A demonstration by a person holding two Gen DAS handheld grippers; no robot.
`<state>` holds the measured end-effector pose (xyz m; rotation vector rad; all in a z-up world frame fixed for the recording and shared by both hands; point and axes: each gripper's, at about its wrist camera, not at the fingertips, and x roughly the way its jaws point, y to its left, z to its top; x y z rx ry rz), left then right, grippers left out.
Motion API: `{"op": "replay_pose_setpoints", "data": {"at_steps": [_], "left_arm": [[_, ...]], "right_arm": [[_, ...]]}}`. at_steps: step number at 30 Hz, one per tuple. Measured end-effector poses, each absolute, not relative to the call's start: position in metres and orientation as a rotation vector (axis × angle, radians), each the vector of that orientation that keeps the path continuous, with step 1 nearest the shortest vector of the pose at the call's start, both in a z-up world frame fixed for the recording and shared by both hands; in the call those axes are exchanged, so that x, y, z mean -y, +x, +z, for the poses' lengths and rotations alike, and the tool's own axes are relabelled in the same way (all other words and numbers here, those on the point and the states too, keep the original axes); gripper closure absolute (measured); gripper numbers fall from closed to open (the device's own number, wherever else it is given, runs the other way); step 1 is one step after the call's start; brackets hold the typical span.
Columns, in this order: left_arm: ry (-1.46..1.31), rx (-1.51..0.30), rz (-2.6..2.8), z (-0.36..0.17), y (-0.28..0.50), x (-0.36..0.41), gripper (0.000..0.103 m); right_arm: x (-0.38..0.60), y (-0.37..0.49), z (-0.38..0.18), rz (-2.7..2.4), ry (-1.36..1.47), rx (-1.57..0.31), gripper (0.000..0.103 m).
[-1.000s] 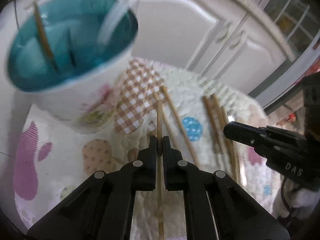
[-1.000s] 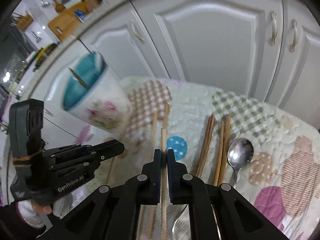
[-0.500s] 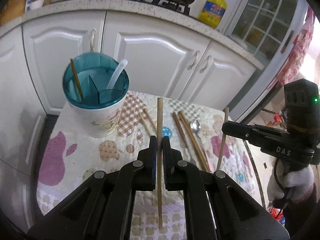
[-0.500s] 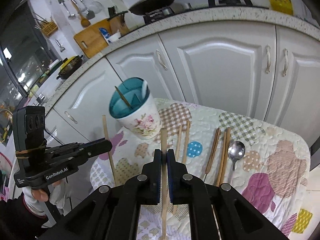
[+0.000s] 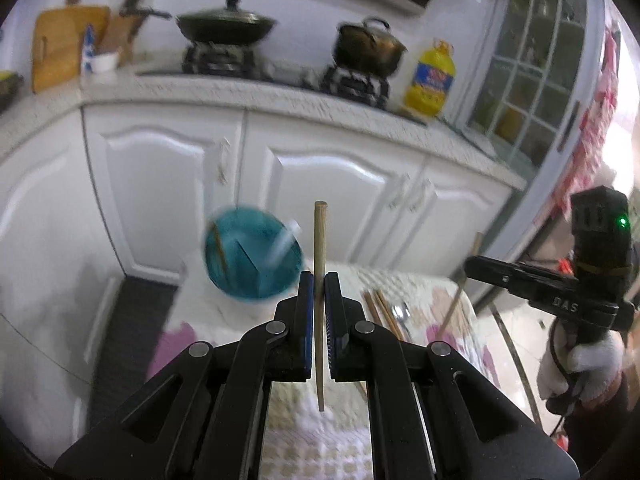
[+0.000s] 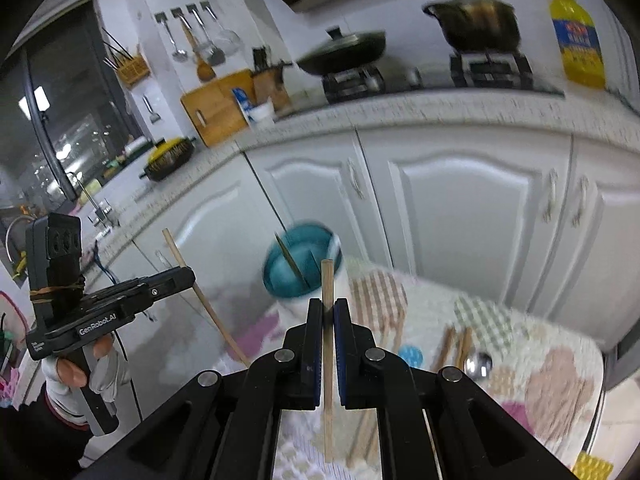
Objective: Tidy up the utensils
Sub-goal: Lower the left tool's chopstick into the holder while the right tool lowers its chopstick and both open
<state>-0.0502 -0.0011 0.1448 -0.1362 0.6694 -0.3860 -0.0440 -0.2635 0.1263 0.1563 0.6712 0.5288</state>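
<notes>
Chopstick clamped in each tool, holder below

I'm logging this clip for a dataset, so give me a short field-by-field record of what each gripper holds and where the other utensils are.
left gripper: shut on a chopstick, held upright
right gripper: shut on a second chopstick, held upright
utensil holder: teal inside, on the quilted mat; holds one chopstick and a white utensil
left on mat: brown chopsticks, metal spoon
image quality: motion blur
</notes>
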Motion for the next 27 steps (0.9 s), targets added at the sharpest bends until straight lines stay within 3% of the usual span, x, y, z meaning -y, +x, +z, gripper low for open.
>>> {"op": "replay_pose_setpoints", "data": {"at_steps": [14,20,27], "left_arm": [[-0.127,-0.519,-0.197,0.202,0.02,-0.04,0.099],[-0.097,-0.537,-0.167,0.19,0.053,-0.036,0.099],[-0.084,-0.581,-0.144,0.161,0.079,-0.03,0.099]], "right_arm": [[0.204,0.039,0.203,0.564,0.103,-0.556,0.098],[0.176,0.079,0.214,0.553,0.072,-0.509,0.098],[0.16,0.125,0.185,0.542,0.072,-0.543,0.098]]}}
